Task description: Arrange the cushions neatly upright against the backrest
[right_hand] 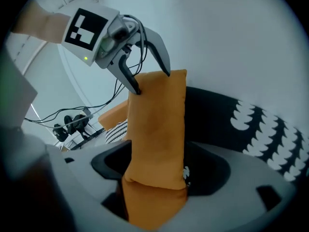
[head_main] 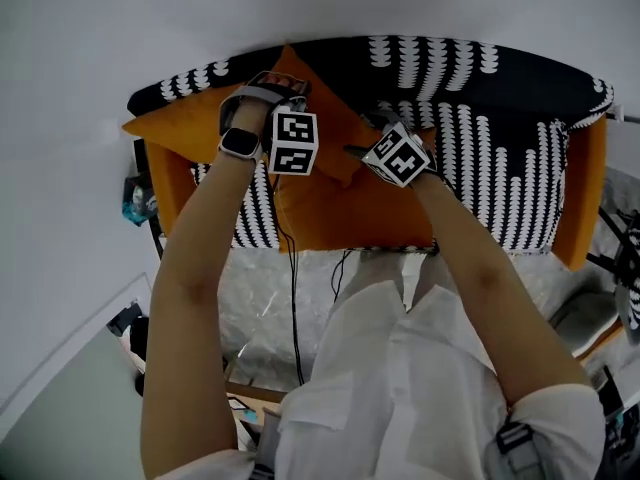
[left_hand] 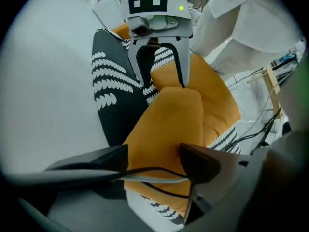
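Note:
An orange cushion (head_main: pixel 325 108) stands on edge against the black-and-white patterned backrest (head_main: pixel 480 78) of a sofa. My left gripper (head_main: pixel 275 86) is at its upper left corner and my right gripper (head_main: pixel 362 138) at its right end. In the left gripper view the cushion (left_hand: pixel 169 115) runs between my left gripper's (left_hand: pixel 152 161) wide-apart jaws, and the right gripper (left_hand: pixel 161 79) straddles the far end. In the right gripper view the cushion's edge (right_hand: pixel 157 129) passes between my right gripper's (right_hand: pixel 159 170) jaws with gaps at both sides. The left gripper (right_hand: pixel 152 81) straddles the top corner. Both are open.
A second orange cushion (head_main: pixel 350 213) lies on the seat below. The sofa has orange side panels (head_main: pixel 585 188). A white wall is behind it. Black cables (head_main: pixel 293 308) run over the silver floor mat, and a blue object (head_main: pixel 135 200) sits at the sofa's left.

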`<state>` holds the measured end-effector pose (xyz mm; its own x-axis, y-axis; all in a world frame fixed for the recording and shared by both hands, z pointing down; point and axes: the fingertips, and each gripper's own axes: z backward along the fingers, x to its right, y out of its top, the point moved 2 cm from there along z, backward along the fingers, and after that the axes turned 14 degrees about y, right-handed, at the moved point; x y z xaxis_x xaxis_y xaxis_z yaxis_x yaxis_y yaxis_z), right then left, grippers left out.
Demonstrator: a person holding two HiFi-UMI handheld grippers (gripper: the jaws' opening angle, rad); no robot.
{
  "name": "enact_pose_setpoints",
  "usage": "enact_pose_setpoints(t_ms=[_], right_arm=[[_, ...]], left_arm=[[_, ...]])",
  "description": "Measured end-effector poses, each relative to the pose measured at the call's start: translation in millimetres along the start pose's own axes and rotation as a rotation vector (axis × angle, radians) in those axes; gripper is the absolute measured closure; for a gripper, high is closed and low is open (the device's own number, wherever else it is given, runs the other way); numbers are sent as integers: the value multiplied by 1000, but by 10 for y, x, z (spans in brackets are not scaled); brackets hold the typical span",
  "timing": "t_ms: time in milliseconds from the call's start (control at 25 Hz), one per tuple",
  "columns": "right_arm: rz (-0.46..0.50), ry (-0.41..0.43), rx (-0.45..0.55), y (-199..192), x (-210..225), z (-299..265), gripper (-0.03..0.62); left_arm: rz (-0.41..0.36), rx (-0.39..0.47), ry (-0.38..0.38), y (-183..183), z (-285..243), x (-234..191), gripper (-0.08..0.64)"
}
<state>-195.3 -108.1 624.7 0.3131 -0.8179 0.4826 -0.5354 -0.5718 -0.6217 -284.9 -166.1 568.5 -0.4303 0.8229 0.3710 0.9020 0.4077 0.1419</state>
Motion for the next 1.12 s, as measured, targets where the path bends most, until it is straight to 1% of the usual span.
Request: enact_pose_setpoints(t_ms=[80, 160, 280, 440, 520, 720, 800, 960, 1120], right_arm=[[-8, 21, -28, -36, 17, -166, 253], [-10, 41, -39, -37, 15, -321, 253], [-16, 59, -37, 9, -3, -508, 253], [-22, 33, -56, 2, 40, -644, 257], [-22, 21, -75, 0, 60, -672, 297], [-12, -4, -110, 11, 32, -630, 429], [-14, -8, -115, 23, 6, -589, 470], [-1, -18, -117, 53, -68, -467, 525], [29, -58, -107, 95, -105, -212, 559]], left_arm=[[-38, -23, -19, 7, -79, 12, 230], [-54, -41, -49, -1, -144, 31, 230], [-54, -47, -68, -42, -206, 65, 230], [-39, -34, -73, -78, -261, 152, 250], [-31, -36, -72, -88, -285, 199, 285], [12, -60, -71, -89, -241, 218, 366], [12, -77, -64, -80, -190, 212, 388], [-2, -112, -36, -40, -50, 177, 425], [27, -135, -18, 32, 119, 101, 463]])
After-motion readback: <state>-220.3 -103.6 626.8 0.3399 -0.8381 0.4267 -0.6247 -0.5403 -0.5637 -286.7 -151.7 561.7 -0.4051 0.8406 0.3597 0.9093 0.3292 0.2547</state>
